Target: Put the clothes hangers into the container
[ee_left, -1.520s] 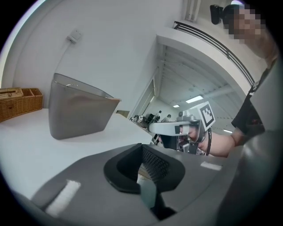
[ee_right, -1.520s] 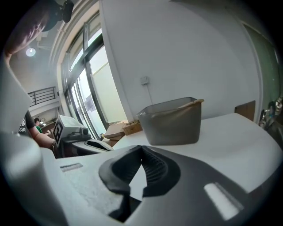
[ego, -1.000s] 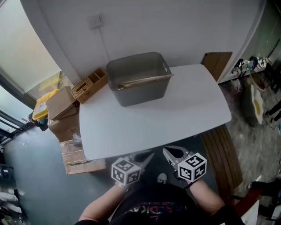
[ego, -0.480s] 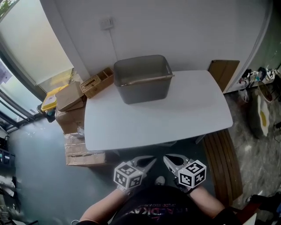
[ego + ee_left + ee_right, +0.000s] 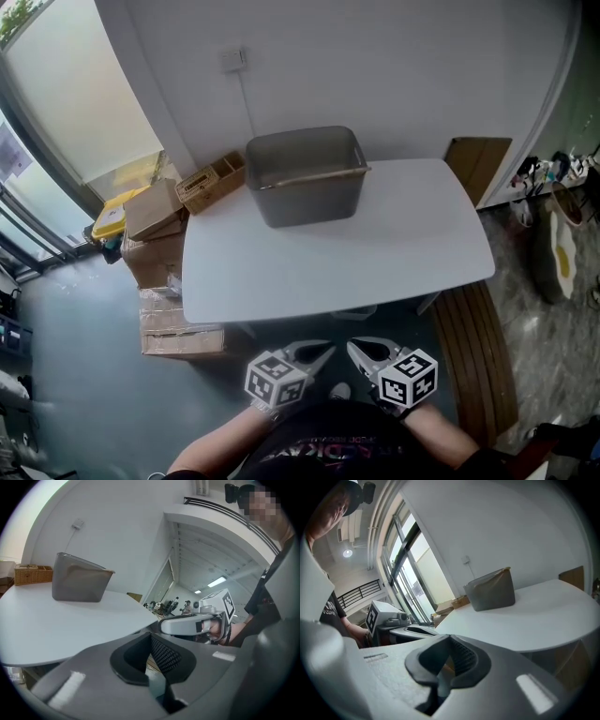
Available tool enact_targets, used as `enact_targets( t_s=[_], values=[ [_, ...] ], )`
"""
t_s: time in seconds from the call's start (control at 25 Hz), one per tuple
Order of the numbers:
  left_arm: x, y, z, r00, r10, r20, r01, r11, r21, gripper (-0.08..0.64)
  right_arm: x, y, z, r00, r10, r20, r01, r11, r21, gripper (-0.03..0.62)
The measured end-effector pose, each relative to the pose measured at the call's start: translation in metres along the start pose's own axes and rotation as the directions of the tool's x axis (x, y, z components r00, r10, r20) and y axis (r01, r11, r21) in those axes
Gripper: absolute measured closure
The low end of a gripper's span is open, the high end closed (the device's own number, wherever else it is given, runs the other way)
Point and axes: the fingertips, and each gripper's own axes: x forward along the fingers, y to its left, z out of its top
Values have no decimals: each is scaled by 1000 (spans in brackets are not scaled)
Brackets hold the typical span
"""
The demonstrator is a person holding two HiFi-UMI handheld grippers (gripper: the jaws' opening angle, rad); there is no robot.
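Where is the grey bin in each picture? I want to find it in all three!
Head view: the bin is at top middle, on the far edge of the table, near the wall.
Left gripper view: the bin is at upper left, on the table.
Right gripper view: the bin is just right of middle, on the table.
Shared landmark: the white table under the bin.

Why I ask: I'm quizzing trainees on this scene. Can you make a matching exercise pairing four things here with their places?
Things:
1. grey container
2. wicker basket
3. cardboard boxes
4. wooden bench

Places:
A. on the floor, left of the table
B. on the table, at its far edge
C. low down at the table's near right corner
D. by the table's far left corner

Pairs: 1-B, 2-D, 3-A, 4-C
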Motion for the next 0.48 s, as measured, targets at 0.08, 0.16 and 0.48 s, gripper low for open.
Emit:
enact_targets(
  t_s=[0.08, 0.16, 0.48],
  values=[
    [0, -1, 1, 1000, -2, 2, 2, 1000, 6, 557, -2, 0, 0, 1000, -6, 5, 6, 1000, 1, 591],
    [-1, -3, 3, 1000, -5, 5, 5, 1000, 10, 557, -4, 1, 0, 1000, -8, 8, 8, 1000, 2, 591],
    [-2, -6, 5, 1000, -16, 5, 16, 1000, 10, 557, -3, 9, -3, 1000, 0, 6, 0, 1000, 0, 591]
  ],
)
